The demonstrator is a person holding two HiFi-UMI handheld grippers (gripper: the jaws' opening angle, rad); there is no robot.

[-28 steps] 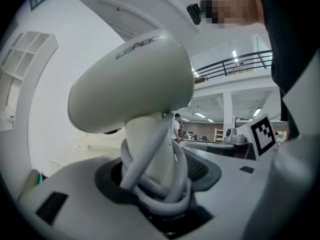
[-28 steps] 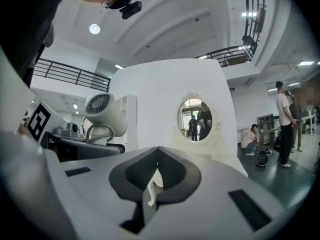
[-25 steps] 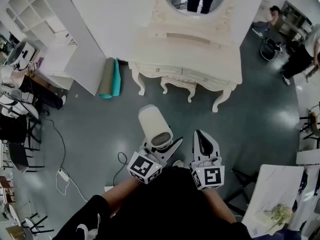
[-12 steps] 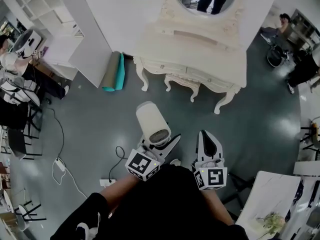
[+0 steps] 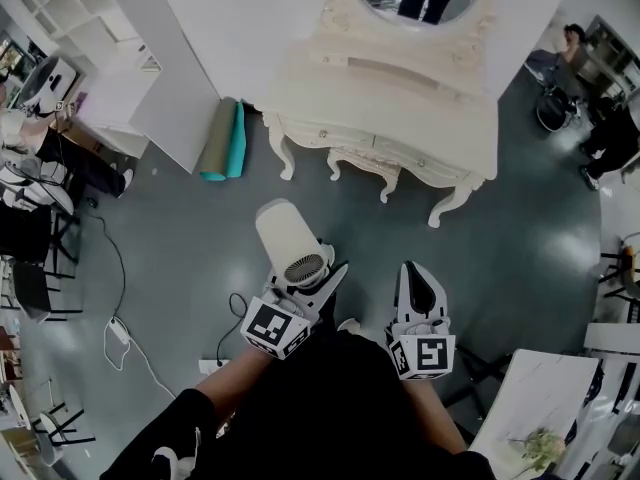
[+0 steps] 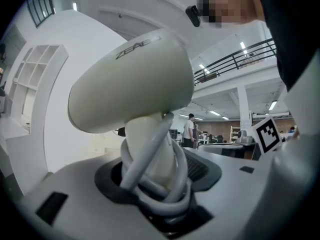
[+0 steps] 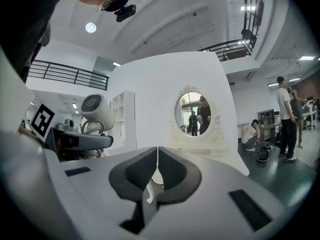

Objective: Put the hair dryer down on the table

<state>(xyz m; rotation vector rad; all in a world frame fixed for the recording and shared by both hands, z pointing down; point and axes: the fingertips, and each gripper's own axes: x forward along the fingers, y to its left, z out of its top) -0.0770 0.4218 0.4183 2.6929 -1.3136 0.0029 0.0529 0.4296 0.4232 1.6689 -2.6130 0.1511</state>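
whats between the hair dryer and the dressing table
Nothing but bare grey floor: the head view shows the hair dryer short of the dressing table.

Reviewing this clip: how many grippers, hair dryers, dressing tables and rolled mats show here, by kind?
Grippers: 2, the left gripper and the right gripper
Hair dryer: 1
Dressing table: 1
Rolled mats: 2, the grey mat and the teal mat
Total: 6

Dark grey glossy floor (image 5: 180,238). Cream ornate dressing table (image 5: 400,98) with curved legs stands on it against the white wall panel, matching cream stool (image 5: 362,165) tucked under. Left of the table: olive-grey rolled mat (image 5: 217,140) and teal rolled mat (image 5: 234,144), lying touching. White power strip (image 5: 113,329) on the floor, far left.
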